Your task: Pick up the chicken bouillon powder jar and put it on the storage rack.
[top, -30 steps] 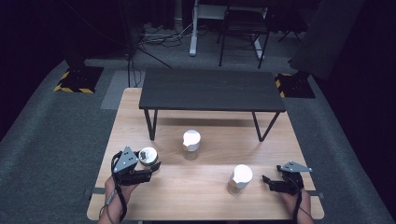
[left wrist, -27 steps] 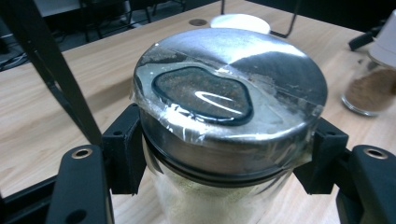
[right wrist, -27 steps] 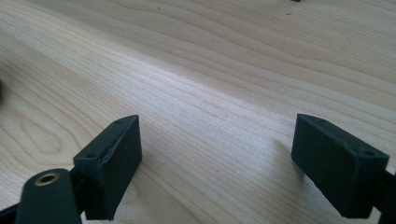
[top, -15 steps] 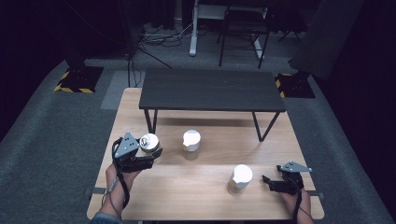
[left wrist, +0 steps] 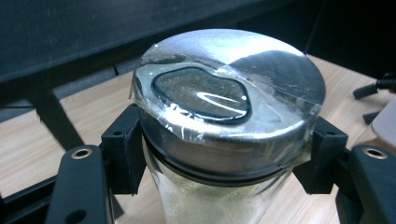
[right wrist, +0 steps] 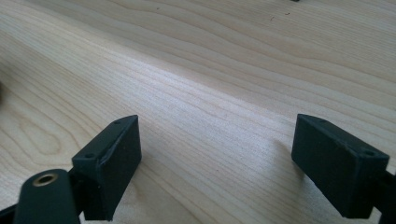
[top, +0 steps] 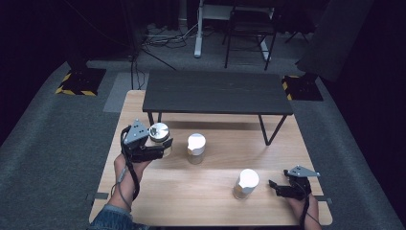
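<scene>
We have the left gripper (top: 160,143) clamped on a jar (left wrist: 224,140), its two black jaws pressing the glass from opposite sides just under the metal lid (left wrist: 233,93); in the high view the jar (top: 159,136) sits in that gripper above the left part of the table (top: 201,191), near the front legs of the dark bench (top: 215,91) that stands across the table's far side. We judge the jar to be stiff and fairly light: clear glass walls, a pale powder or fine grain inside, nothing that will give under the jaws. The glass is smooth and round, so it could turn or slide in a two-point hold, and it would break if dropped; the lid's overhanging rim just above the jaws is a useful stop against slipping down. The lid carries a dark oval window (left wrist: 201,93) covered with clear tape (left wrist: 187,126), wrinkled at the edge, so we would not grip on the lid itself, where the tape is slick and could peel. The best place is where we hold it now, high on the glass body under the rim, kept upright so the contents stay level. Two more jars stand on the table, one with a white lid near the middle (top: 196,147) and one toward the right (top: 246,183). Our right gripper (top: 282,188) rests low at the right edge beside that jar, jaws apart with only bare wood between them.
</scene>
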Tool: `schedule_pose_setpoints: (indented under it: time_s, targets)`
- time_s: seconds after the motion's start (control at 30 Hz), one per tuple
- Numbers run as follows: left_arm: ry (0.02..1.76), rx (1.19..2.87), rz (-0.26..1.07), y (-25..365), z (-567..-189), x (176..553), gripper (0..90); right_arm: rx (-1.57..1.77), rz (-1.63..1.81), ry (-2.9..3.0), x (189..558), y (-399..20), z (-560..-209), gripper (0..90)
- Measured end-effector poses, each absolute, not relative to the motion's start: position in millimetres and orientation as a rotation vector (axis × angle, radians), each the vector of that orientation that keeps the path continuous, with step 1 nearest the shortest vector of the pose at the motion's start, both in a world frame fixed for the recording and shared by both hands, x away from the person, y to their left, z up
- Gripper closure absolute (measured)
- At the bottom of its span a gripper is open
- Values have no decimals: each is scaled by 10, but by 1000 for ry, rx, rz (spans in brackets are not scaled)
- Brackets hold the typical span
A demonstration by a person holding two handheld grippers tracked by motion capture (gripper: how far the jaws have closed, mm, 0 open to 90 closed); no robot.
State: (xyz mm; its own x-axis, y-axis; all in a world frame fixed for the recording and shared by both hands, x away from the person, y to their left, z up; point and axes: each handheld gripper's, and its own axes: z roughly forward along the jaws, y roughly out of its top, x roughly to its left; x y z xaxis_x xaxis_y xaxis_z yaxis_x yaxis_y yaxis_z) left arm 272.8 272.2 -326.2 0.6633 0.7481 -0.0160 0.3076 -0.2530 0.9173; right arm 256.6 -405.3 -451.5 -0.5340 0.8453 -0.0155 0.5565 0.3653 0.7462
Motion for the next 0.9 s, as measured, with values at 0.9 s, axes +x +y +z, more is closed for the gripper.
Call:
schedule_pose_setpoints:
  time_s: [0.9]
  targets:
    - [798, 1860, 569, 2312, -2630, 3118, 311, 1226, 987, 2231, 2561, -4048, -4514, 153]
